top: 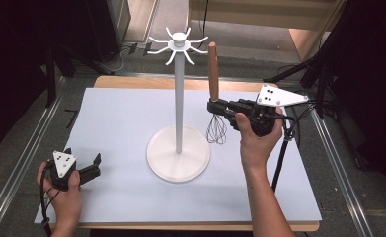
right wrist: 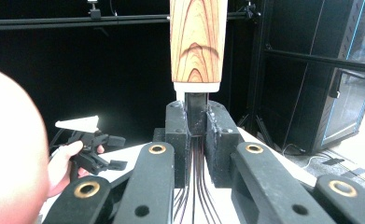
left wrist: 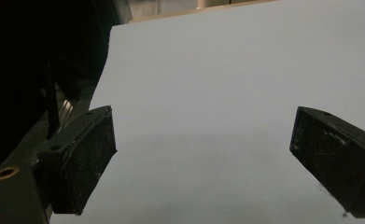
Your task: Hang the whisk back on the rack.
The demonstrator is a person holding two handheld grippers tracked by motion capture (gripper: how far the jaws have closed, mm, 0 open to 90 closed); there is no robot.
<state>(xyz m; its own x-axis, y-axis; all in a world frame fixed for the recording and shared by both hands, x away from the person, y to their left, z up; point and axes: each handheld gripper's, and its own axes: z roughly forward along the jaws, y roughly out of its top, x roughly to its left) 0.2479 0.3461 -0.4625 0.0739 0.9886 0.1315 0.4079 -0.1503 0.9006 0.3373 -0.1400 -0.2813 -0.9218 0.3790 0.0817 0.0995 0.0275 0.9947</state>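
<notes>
A whisk with a wooden handle (top: 212, 69) stands upright, handle up and dark wires (top: 216, 131) hanging down over the white mat (top: 121, 118). My right gripper (top: 212, 106) is shut on its neck just below the handle. In the right gripper view the pads (right wrist: 178, 135) squeeze the neck under the whisk handle (right wrist: 198, 42). Just left of the whisk rises a tall white hook stand (top: 179, 98), with hooks (top: 178, 45) at its top and a round base (top: 178, 154). My left gripper (top: 83, 157) rests open at the mat's near left; its jaws stand wide apart over bare mat (left wrist: 203, 93).
The mat covers a wooden table whose edge (top: 131, 80) shows at the back. Metal rails (top: 27, 148) run along both sides, and dark tripod legs (top: 324, 74) stand at the back right. In the right gripper view the left gripper (right wrist: 94, 149) shows far off.
</notes>
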